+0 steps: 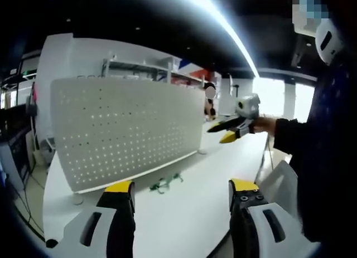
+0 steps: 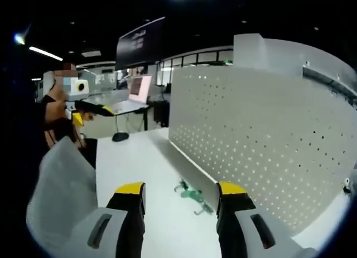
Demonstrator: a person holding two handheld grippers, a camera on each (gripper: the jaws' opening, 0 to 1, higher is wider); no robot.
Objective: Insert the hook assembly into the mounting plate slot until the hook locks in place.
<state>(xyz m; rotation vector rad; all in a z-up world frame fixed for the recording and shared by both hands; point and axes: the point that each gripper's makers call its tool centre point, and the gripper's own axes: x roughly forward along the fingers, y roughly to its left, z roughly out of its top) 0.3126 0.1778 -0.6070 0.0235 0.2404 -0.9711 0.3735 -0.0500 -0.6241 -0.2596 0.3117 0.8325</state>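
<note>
Hook assembly: small green, thin, wiry-looking hook piece [image 1: 165,183] lies loose on the white table [image 1: 184,213], just in front of the foot of the panel. In my right gripper view it sits [image 2: 192,195] between my jaw tips and past them, untouched.
Mounting plate: tall white perforated panel [image 1: 125,130] stands upright on the table; same panel [image 2: 262,135] runs along the right of my right gripper view. Which slot takes the hook, I cannot tell.
Left gripper [image 1: 181,186]: black jaws with yellow tips spread wide, nothing between them, held above the table.
Right gripper [image 2: 179,189]: jaws spread, nothing between them. In the left gripper view I see it raised [image 1: 223,131] well above the table with its tips seemingly close together, so its exact gap is uncertain.
Stage: my read, pick not started.
Risk 1: hook is thin and flat on the table; a shallow pinch could skid it toward the panel base or under its edge.
Risk 2: grabbing it skewed means the prongs miss the holes and it does not lock.
Risk 3: pushing hard on a free-standing panel could tip or slide it; other gripper should brace.
Risk 4: the panel is tall; working close could drop the hook or panel out of view.
</note>
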